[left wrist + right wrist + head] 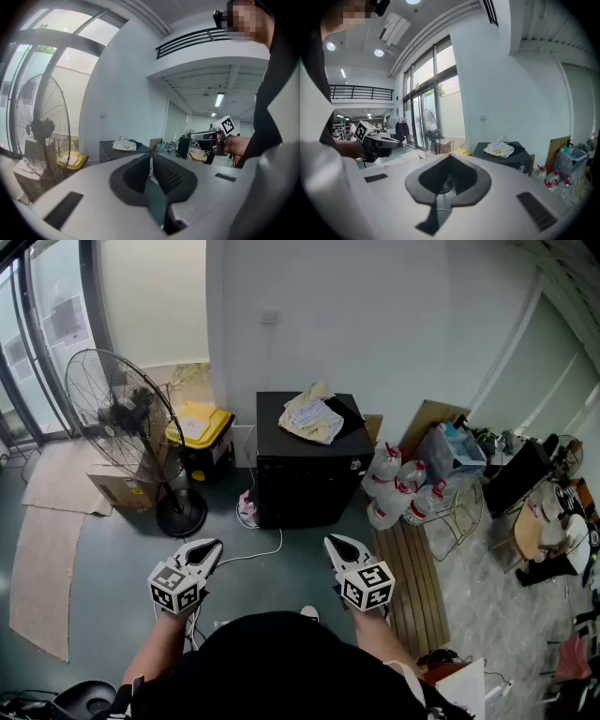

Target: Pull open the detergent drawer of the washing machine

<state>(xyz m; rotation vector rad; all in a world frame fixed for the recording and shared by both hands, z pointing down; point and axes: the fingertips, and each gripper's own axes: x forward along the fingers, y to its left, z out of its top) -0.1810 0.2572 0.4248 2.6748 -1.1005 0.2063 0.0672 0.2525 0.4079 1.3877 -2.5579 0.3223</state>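
Note:
A black box-shaped machine [300, 474] stands against the white wall, with crumpled cloths [314, 415] on its top. I cannot make out a drawer on it from here. It also shows small and distant in the left gripper view [117, 150] and the right gripper view [506, 157]. My left gripper [211, 545] and right gripper [335, 542] are held close to my body, well short of the machine. Both are shut with nothing between the pads. The left gripper [151, 157] and the right gripper [449, 157] each point roughly level toward the machine.
A standing fan [122, 418] and a cardboard box [127, 488] are left of the machine, with a yellow-lidded bin [202, 427] behind. Large water bottles [398, 488] and a wooden slat pallet [412, 577] lie to its right. A white cable [262, 545] runs across the floor.

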